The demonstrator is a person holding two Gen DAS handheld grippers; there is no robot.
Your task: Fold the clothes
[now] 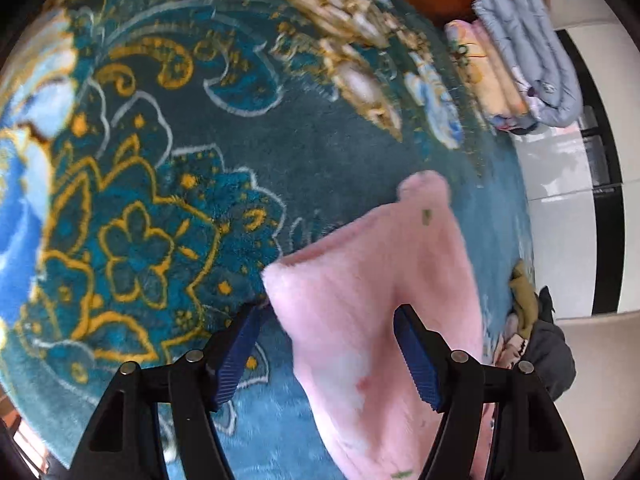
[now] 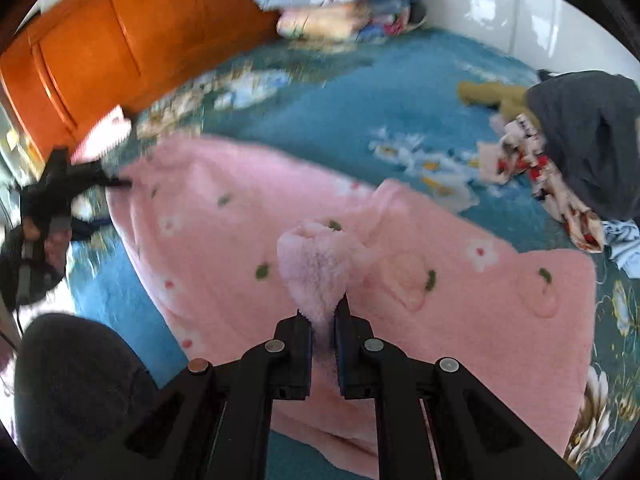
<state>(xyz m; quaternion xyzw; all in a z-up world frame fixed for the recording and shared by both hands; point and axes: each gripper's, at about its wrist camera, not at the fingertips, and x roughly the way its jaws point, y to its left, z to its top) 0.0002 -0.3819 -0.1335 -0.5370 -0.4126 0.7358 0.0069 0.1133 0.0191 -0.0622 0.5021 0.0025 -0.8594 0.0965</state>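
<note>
1. A teal blanket (image 1: 320, 152) with gold and white flowers fills most of both views.
2. A pink garment (image 2: 240, 216) with small flowers and green specks lies spread on the blanket, across the middle and lower right of the right wrist view. In the left wrist view it (image 1: 372, 288) fills the lower centre, with one corner reaching up toward mid-frame.
3. An orange wooden panel (image 2: 120, 40) stands along the upper left of the right wrist view.
4. A dark grey garment (image 2: 588, 136) is heaped at the right edge of that view, with an olive piece (image 2: 492, 96) and a red-and-white patterned cloth (image 2: 532, 164) just beside it.
5. Folded bedding (image 1: 528, 56), light blue on top with a peach layer beneath, sits in the upper right of the left wrist view, at the far edge of the blanket.
6. The left gripper (image 1: 328, 320) is released, jaws wide apart. The pink garment lies between them; the right finger (image 1: 416, 360) overlaps the cloth, the left finger is over the blanket at the cloth's edge.
7. The right gripper (image 2: 323, 312) is clenched on a bunched fold of the pink garment, which rises in a fuzzy tuft just above the fingertips at lower centre.
</note>
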